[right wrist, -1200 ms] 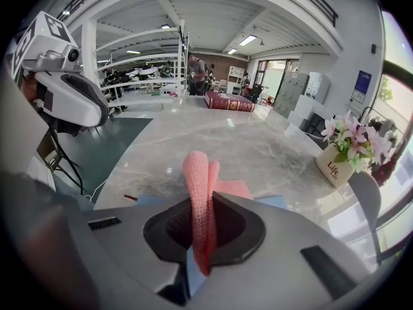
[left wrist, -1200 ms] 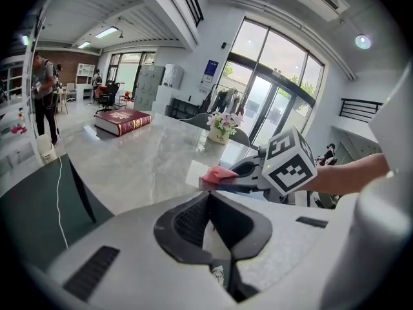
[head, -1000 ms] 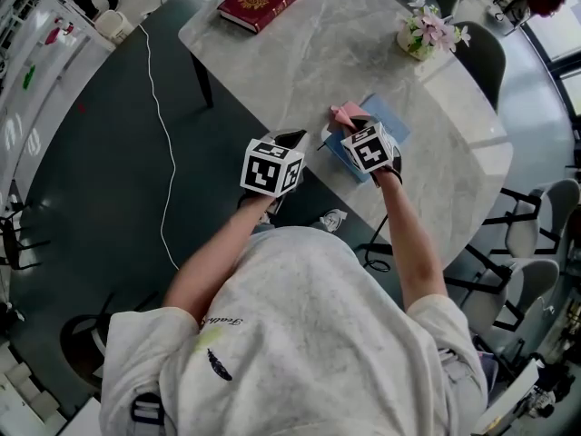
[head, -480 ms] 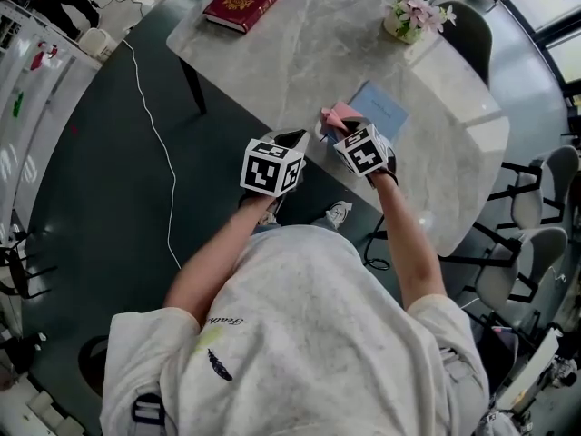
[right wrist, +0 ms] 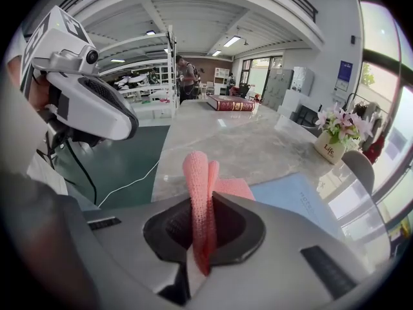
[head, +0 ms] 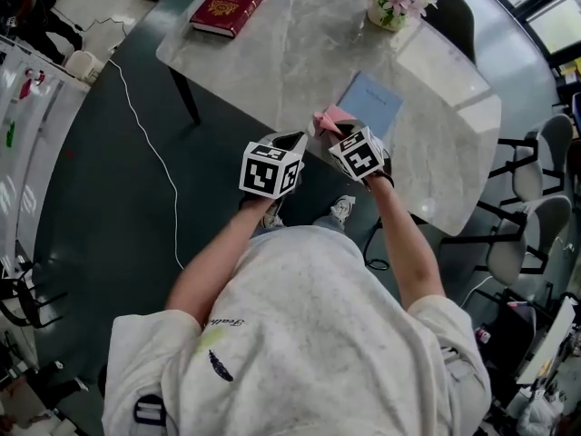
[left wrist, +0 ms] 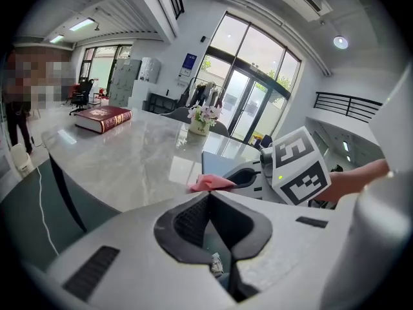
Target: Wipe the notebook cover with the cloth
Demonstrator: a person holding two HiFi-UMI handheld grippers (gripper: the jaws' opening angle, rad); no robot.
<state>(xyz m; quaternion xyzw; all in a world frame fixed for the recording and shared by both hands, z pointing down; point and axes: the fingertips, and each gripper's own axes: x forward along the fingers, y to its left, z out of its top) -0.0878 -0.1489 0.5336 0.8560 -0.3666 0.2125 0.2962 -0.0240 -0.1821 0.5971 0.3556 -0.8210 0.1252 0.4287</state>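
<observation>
Pink mesh cloth [right wrist: 195,173] is clamped in a narrow upright fold between the jaws of the right gripper [right wrist: 205,202]. A flatter flap spills forward toward the left edge of the pale blue notebook [right wrist: 303,199]. The left gripper [left wrist: 208,197] has its jaws pressed together on nothing. It hangs at the near edge of the marble table [head: 290,53], just left of the right one in the middle of the head view.

The notebook lies flat, right of centre in the head view, with the cloth at its lower-left corner. I cannot tell whether the cloth touches the cover.

The main risk, as I judge it, is that nothing pins the notebook. The stone looks smooth, so a stroke could push the notebook toward the upper right of the frame, toward the flower pot [head: 390,5], rather than rub it. The left gripper, shut and off the notebook, gives no brace. A second risk is the grip: the cloth is bunched, so drag may pull it from the jaws, or the hard jaw tips may scrape the cover.

Only the right gripper view shows the fold between the jaws and the faint print on the cover. Only the head view shows the whole notebook and its free edges. The left gripper view shows the cloth sideways, sticking out of the right gripper, with a red book [left wrist: 103,117] far off at left.
</observation>
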